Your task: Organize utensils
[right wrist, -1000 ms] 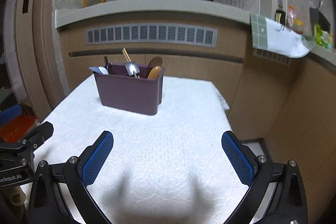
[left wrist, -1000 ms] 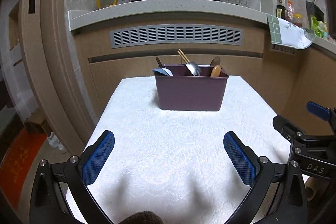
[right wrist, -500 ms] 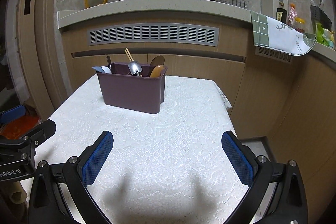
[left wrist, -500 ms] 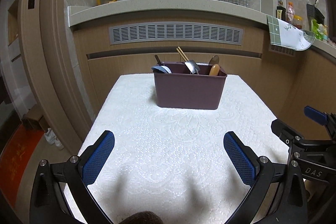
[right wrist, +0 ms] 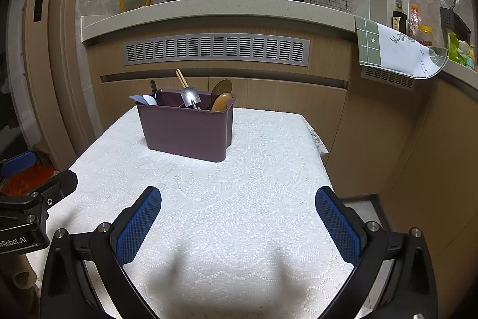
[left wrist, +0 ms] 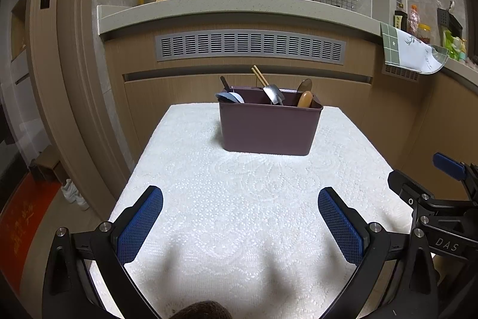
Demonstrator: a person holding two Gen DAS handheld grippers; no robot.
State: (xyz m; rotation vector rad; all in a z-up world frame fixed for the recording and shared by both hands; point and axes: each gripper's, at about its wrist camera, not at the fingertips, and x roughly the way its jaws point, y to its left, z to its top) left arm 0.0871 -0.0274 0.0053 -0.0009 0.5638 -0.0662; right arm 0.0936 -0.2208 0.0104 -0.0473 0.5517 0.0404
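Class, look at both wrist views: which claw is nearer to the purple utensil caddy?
Neither clearly; the distances look about equal. The left claw faces the purple utensil caddy nearly straight on, slightly to its left. The right claw sits off to its right, with the caddy ahead-left.

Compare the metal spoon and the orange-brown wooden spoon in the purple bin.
The metal spoon is shiny silver with an angular, shovel-like bowl; the wooden spoon is orange-brown, matte and rounded. The metal spoon stands near the middle of the purple bin, beside the chopsticks; the wooden spoon leans at the right end. Both poke bowl-end up above the rim.
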